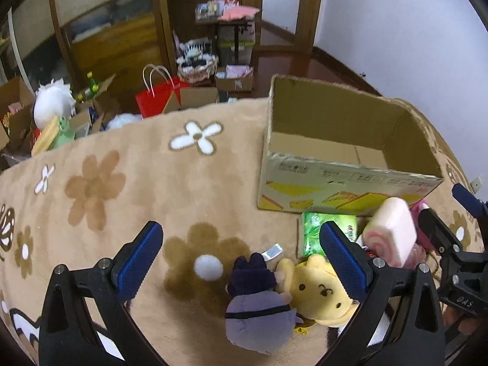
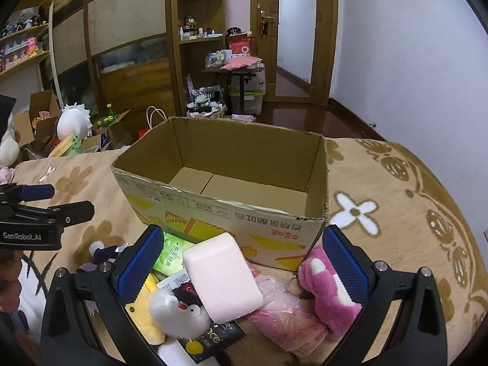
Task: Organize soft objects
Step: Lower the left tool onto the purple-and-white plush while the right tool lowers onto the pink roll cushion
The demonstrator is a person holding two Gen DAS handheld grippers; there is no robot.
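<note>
An open, empty cardboard box (image 1: 350, 183) (image 2: 231, 213) stands on the flowered beige blanket. A heap of soft things lies in front of it. In the left wrist view my left gripper (image 1: 241, 262) is open above a purple plush (image 1: 256, 314) and a yellow bear plush (image 1: 320, 292). A pink roll-cake plush (image 1: 393, 231) (image 2: 222, 277) and a green tissue pack (image 1: 314, 228) lie behind them. My right gripper (image 2: 244, 262) is open over the roll-cake plush, a white plush (image 2: 177, 308), a pink plush (image 2: 329, 289) and a pink wrapped pack (image 2: 283, 320).
The blanket (image 1: 137, 189) spreads left of the box. Beyond its far edge the floor holds a red paper bag (image 1: 158, 94), open cartons and a white plush (image 1: 52, 103). Wooden shelves (image 2: 195, 39) and a doorway (image 2: 292, 36) stand at the back.
</note>
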